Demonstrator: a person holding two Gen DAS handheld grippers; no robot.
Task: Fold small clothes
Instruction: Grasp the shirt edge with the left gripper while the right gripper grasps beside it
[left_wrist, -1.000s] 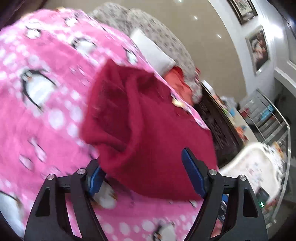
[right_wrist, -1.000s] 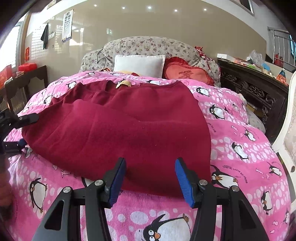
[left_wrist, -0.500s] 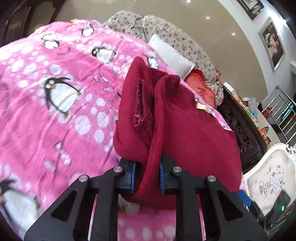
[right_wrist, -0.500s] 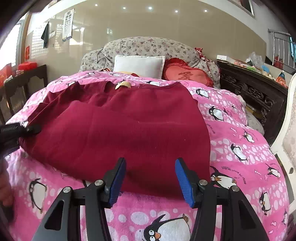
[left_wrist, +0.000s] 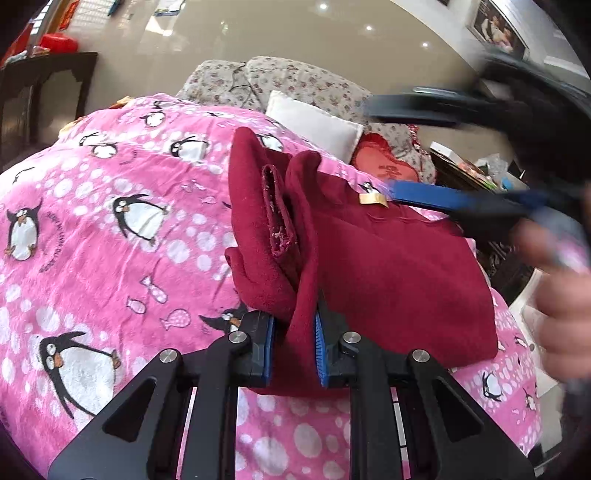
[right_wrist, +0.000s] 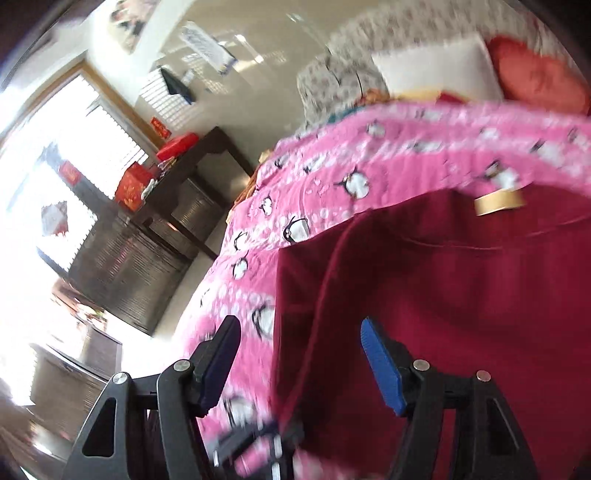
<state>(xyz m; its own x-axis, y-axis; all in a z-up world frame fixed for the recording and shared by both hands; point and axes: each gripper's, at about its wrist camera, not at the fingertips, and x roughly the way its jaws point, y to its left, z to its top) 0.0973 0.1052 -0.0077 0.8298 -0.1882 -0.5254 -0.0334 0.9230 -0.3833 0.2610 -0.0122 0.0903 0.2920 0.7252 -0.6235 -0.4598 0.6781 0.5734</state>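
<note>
On the pink penguin blanket (left_wrist: 110, 258), my left gripper (left_wrist: 293, 349) pinches the maroon garment's (left_wrist: 388, 280) bunched edge; my right gripper (right_wrist: 299, 363), just widening, stands open over it.

A pink penguin-print blanket (left_wrist: 122, 236) covers the bed. At the head edge of the bed a white pillow (left_wrist: 314, 127) leans on a floral headboard cushion (left_wrist: 258, 81), with a red heart-shaped cushion (left_wrist: 384, 168) just beside the pillow. A dark wooden console table (right_wrist: 192, 162) stands past the bed's side edge, bearing red boxes (right_wrist: 177, 142) near a bright window (right_wrist: 74, 125). Framed pictures (left_wrist: 496, 26) hang on the wall.
</note>
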